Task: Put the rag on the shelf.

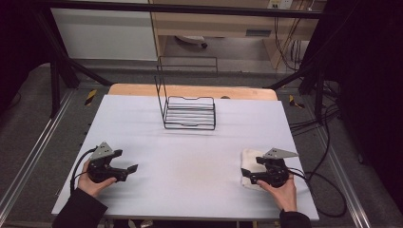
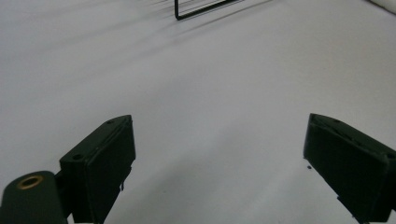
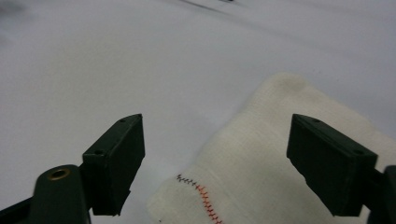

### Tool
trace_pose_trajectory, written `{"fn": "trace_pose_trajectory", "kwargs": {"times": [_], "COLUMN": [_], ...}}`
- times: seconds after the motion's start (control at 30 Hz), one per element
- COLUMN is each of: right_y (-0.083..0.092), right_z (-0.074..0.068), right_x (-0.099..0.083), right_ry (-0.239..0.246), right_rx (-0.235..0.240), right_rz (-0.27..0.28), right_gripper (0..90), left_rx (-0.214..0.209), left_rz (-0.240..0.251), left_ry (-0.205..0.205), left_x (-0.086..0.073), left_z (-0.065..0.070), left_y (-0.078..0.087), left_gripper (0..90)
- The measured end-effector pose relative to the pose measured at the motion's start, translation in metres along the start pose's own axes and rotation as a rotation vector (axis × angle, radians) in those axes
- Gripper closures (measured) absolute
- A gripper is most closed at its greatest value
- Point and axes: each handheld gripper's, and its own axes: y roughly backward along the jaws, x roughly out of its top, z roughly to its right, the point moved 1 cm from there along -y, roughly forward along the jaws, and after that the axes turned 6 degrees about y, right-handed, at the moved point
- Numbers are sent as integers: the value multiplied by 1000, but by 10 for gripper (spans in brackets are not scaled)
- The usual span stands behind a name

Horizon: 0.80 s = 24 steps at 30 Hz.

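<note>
While both grippers rest low near the front of the table [image 1: 142, 118], nothing is yet held; entries follow.

Item 1, cloth [image 1: 248, 164]: cream, folded, with a short line of red and dark stitching at one edge [image 3: 203, 193]. Lies flat on the white tabletop at front right, partly under the right gripper. Not lifted, not pinched.

Item 2, right gripper [image 1: 247, 176]: held in the person's right hand, poised just over the cloth. Jaws spread wide, one to each side of the fabric in the right gripper view, pads [image 3: 119, 158] clear of it. Whether the tips touch the cloth below cannot be told.

Item 3, left gripper [image 1: 130, 171]: held in the left hand at front left, well apart from the cloth. Jaws spread, with bare tabletop between them in the left gripper view.

Item 4, rack [image 1: 189, 111]: black wire, with a tall back frame and a low tray, standing at centre rear of the table. Holds nothing. Well apart from both grippers.

Progress, as a judgement: the work looks to be at its opening. The approach to the cloth seems done on the right side; closing on it, lifting it and whatever handling follows, possibly toward the rack, all remain. The left gripper has no part in it so far.
</note>
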Motion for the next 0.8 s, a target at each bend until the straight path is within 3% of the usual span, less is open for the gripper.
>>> {"fn": "trace_pose_trajectory", "kwargs": {"times": [0.17, 0.33, 0.8], "right_y": [-4, -8, -17], "right_z": [-10, -16, -20], "right_x": [-4, -9, -11], "right_ry": [2, 12, 65], "right_rx": [-1, -47, -147], "right_rz": [-30, -61, -143], "right_gripper": [368, 491, 684], "left_rx": [5, 8, 16], "left_rz": [2, 1, -8], "left_ry": [3, 0, 0], "left_x": [0, 0, 0], "left_z": [0, 1, 1], "left_y": [0, 0, -1], "left_gripper": [94, 96, 105]}}
